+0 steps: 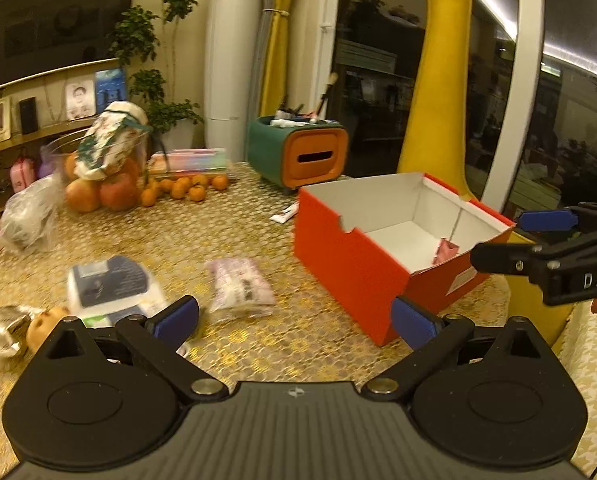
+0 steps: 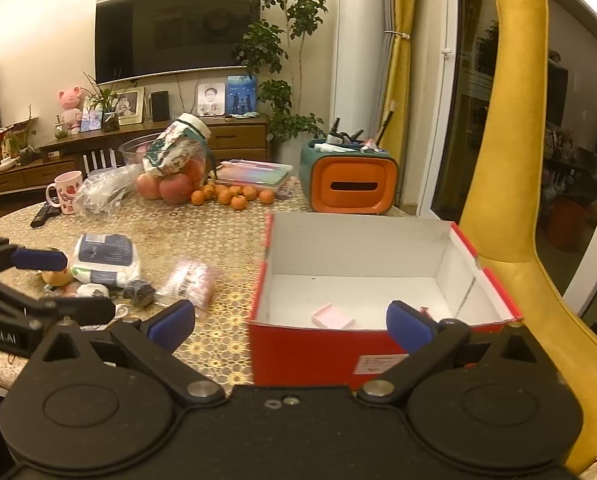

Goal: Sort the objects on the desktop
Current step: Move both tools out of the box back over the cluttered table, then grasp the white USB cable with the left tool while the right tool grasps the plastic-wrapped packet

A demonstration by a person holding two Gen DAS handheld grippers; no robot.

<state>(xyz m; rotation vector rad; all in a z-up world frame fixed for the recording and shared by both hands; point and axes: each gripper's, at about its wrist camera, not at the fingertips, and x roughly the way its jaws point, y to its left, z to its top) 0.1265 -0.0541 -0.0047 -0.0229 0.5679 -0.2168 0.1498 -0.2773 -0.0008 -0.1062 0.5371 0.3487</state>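
A red open box point(image 1: 350, 256) point(image 2: 326, 352) with a white inside stands on the gold-patterned table point(image 1: 202, 232). A small pink item point(image 2: 332, 317) lies on its floor. My left gripper point(image 1: 294, 320) is open and empty, low over the table left of the box. My right gripper point(image 2: 290, 322) is open and empty at the box's near wall. Loose items lie left of the box: a pink packet point(image 1: 240, 288) point(image 2: 190, 282), a blue and white wipes pack point(image 1: 112, 286) point(image 2: 106, 258), a small doll head point(image 1: 44, 322) and a dark lump point(image 2: 140, 294).
A green and orange organizer point(image 2: 350, 182) stands behind the box. Apples, small oranges point(image 2: 234, 196), a floral jar point(image 2: 174, 148), a plastic bag, a mug point(image 2: 66, 196) and a remote lie at the back left. A yellow chair point(image 2: 510, 200) stands right of the table.
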